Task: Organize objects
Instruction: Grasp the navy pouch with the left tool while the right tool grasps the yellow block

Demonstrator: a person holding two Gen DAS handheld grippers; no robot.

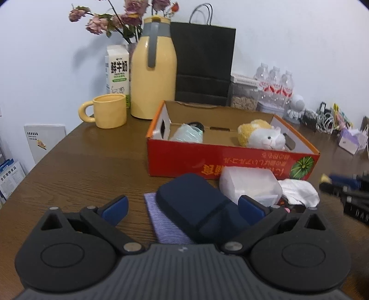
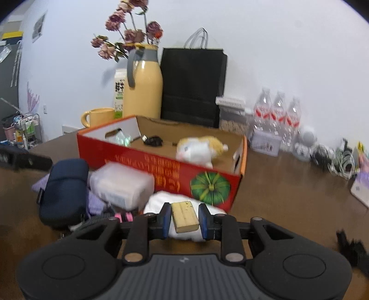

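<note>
On the brown wooden table [image 1: 92, 161], a red cardboard box [image 1: 230, 161] with an open top serves as the landmark. Inside the box lie a white and yellow plush toy [image 1: 263, 136] toward one end, a pale green wrapped item [image 1: 188, 133] toward the other, and a small black thing [image 2: 153, 140] between them.

Just in front of the box's printed long side sits a heap of loose things: a dark blue pouch [image 1: 196, 205] resting partly on a purple cloth [image 1: 161, 221], a frosted plastic container [image 1: 249, 184] touching the box wall, and a crumpled white cloth [image 1: 299, 189] beside the container.

Also before the box, over the white cloth, the right gripper [image 2: 185, 219] has its jaws closed on a small tan wooden block [image 2: 184, 215], both blue pads pressing its sides; the block is held clear of the table. The left gripper [image 1: 182, 205] hovers before the box too, over the pouch, its jaws spread wide with the pouch and purple cloth seen between them, the pads not touching either.

Behind the box stand a yellow mug [image 1: 108, 110], a tall yellow thermos jug [image 1: 153, 76], a milk carton [image 1: 116, 69], a black paper bag [image 1: 204, 62] and, further along the wall, a pack of water bottles [image 1: 275, 85]. Dried pink flowers [image 1: 108, 20] rise behind the jug.
</note>
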